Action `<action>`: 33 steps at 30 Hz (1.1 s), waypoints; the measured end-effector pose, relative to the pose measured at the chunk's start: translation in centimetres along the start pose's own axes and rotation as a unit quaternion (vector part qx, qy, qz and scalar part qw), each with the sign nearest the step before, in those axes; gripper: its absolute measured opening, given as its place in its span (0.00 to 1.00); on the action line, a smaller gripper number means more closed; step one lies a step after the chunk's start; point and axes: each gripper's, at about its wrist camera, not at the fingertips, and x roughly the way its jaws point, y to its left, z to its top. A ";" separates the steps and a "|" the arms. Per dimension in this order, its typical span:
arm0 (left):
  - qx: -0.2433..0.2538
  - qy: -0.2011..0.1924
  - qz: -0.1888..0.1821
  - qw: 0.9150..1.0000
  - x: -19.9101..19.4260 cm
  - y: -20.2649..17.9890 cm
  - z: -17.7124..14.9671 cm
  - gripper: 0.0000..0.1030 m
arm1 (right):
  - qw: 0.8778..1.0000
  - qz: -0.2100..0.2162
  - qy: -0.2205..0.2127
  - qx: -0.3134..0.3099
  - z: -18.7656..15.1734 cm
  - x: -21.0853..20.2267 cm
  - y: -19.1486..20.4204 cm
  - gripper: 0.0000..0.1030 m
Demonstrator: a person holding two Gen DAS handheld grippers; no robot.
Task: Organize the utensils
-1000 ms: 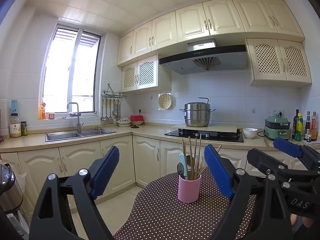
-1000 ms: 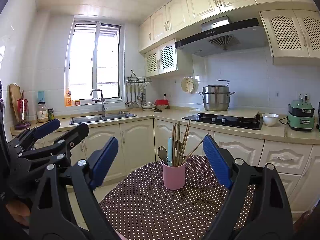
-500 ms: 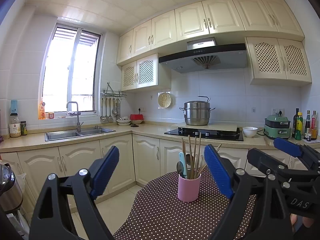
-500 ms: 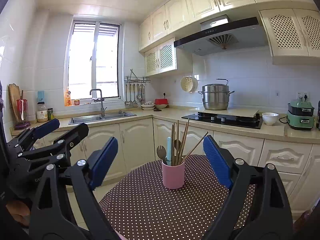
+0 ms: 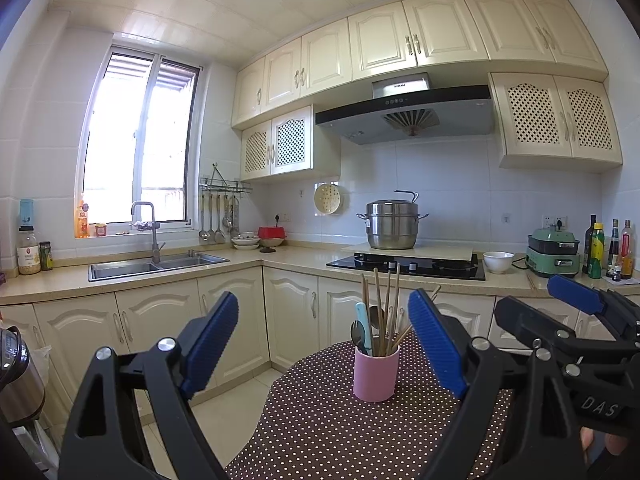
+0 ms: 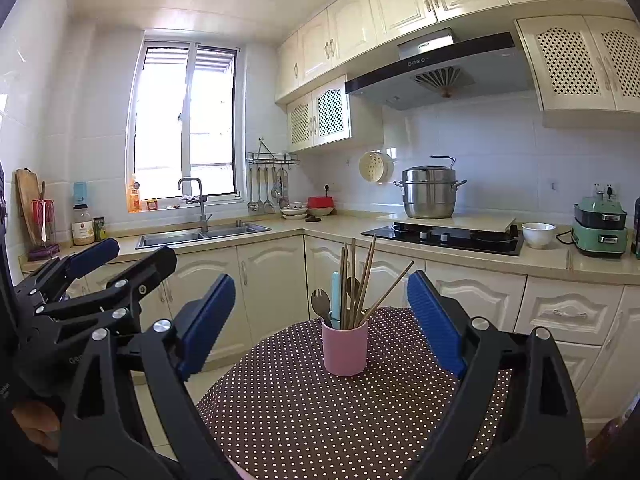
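A pink cup (image 5: pixel 376 374) (image 6: pixel 344 347) stands upright on a round table with a brown dotted cloth (image 5: pixel 328 432) (image 6: pixel 320 412). It holds several wooden chopsticks (image 6: pixel 360 280), a dark spoon (image 5: pixel 357 334), a dark fork (image 6: pixel 321 301) and a pale blue handle (image 6: pixel 336 296). My left gripper (image 5: pixel 324 316) is open and level, short of the cup, with nothing between its blue pads. My right gripper (image 6: pixel 320 296) is likewise open and empty, and the cup shows between its fingers farther off. Each gripper shows at the side of the other's view.
Cream base cabinets (image 5: pixel 160 320) and a counter run behind the table, with a sink (image 5: pixel 156 266), a black hob (image 5: pixel 408 266) with a steel pot (image 5: pixel 392 224), a white bowl (image 5: pixel 498 261), a green cooker (image 5: pixel 554 250) and bottles (image 5: pixel 608 248). A steel appliance (image 5: pixel 16 376) stands low left.
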 end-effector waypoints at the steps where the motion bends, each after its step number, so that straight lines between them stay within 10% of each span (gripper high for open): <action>1: 0.000 0.000 0.000 1.000 0.0 0.0 0.0 0.83 | 1.000 0.000 0.001 0.001 0.0 0.0 -0.1 0.84; 33: 0.002 0.006 -0.002 1.000 0.3 0.0 -0.6 0.83 | 1.000 -0.002 0.007 0.007 -0.7 0.1 -0.6 0.86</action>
